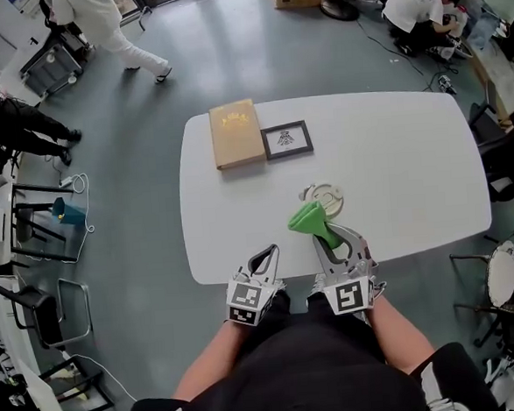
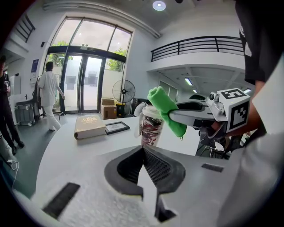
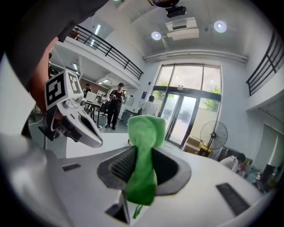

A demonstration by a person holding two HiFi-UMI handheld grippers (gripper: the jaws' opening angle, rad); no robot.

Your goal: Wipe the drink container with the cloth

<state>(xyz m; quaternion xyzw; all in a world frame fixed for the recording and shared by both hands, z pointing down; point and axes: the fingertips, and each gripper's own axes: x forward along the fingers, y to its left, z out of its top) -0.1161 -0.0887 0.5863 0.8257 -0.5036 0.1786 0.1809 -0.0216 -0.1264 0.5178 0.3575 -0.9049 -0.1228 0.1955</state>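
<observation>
The drink container [image 1: 324, 197], a lidded cup with a dark red and white pattern [image 2: 151, 127], stands upright on the white table [image 1: 395, 164] near its front edge. My right gripper [image 1: 318, 232] is shut on a green cloth [image 1: 307, 219], whose free end sticks out past the jaws [image 3: 144, 133] and hangs at the cup's rim and side [image 2: 165, 106]. In the right gripper view the cloth hides the cup. My left gripper [image 1: 267, 256] hovers just left of the right one, short of the cup, its jaws shut with nothing between them [image 2: 142, 153].
A tan book [image 1: 235, 132] and a black picture frame [image 1: 287, 139] lie at the table's far left. People, chairs and boxes stand around on the grey floor. A round stool [image 1: 505, 275] is off the table's right corner.
</observation>
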